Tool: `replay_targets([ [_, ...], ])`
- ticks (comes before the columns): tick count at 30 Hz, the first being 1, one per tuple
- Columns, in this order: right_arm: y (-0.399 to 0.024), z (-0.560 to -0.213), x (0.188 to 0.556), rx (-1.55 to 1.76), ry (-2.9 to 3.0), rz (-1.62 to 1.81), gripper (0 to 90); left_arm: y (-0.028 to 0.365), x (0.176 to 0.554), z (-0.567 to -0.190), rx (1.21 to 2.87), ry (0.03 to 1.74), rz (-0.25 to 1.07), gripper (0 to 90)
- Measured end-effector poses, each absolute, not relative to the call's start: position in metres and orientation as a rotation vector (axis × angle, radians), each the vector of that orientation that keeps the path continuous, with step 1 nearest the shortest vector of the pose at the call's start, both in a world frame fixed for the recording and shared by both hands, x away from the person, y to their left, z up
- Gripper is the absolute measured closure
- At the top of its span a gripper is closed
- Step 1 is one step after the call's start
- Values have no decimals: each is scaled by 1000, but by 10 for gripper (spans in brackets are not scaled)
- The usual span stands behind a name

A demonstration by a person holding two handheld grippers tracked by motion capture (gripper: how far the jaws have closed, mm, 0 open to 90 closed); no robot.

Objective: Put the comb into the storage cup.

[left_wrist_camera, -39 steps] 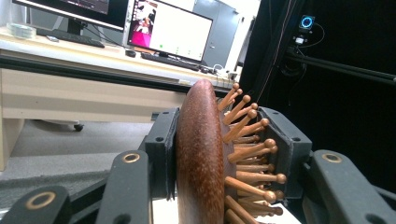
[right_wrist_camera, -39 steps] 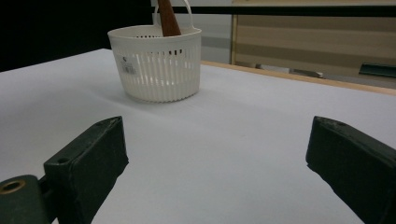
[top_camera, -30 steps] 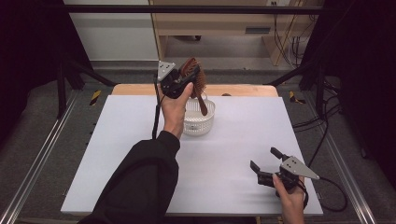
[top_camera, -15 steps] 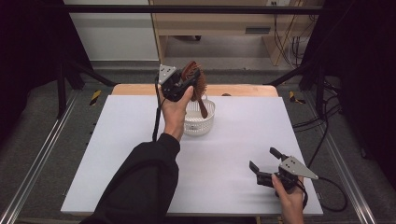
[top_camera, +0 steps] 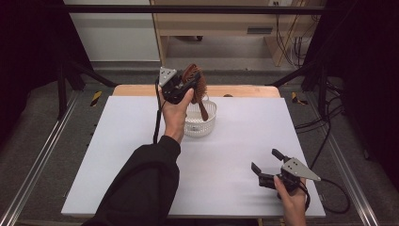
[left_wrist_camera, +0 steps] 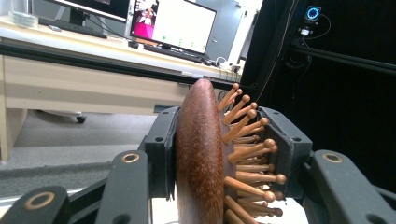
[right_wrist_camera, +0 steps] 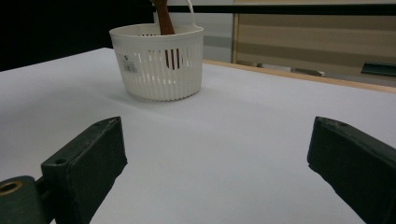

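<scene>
Squarely between the left gripper's [left_wrist_camera: 219, 154] fingers sits the hairbrush [left_wrist_camera: 201, 158].

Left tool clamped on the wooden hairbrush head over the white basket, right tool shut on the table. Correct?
Not quite: the right tool is open, jaws wide apart with nothing between them, as the right gripper view shows. The left tool does clamp the wooden hairbrush over the white basket.

Glossy dark wooden hairbrush [left_wrist_camera: 201, 158] with paler wooden pins; ribbed white plastic basket [top_camera: 201, 123]; matt white tabletop [top_camera: 244, 141].
</scene>
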State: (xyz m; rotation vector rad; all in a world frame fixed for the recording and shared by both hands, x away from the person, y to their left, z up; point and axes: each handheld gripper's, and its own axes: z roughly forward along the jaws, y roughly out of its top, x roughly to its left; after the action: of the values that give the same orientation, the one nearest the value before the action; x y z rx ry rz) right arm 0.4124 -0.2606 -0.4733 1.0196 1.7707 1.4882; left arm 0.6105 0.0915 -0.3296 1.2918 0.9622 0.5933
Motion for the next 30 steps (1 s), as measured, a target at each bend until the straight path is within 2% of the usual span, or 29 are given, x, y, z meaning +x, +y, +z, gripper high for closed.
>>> replay_targets([
  [30, -258, -475, 413, 1016, 1772, 1492, 46, 98, 611, -343, 1301, 976, 583, 504],
])
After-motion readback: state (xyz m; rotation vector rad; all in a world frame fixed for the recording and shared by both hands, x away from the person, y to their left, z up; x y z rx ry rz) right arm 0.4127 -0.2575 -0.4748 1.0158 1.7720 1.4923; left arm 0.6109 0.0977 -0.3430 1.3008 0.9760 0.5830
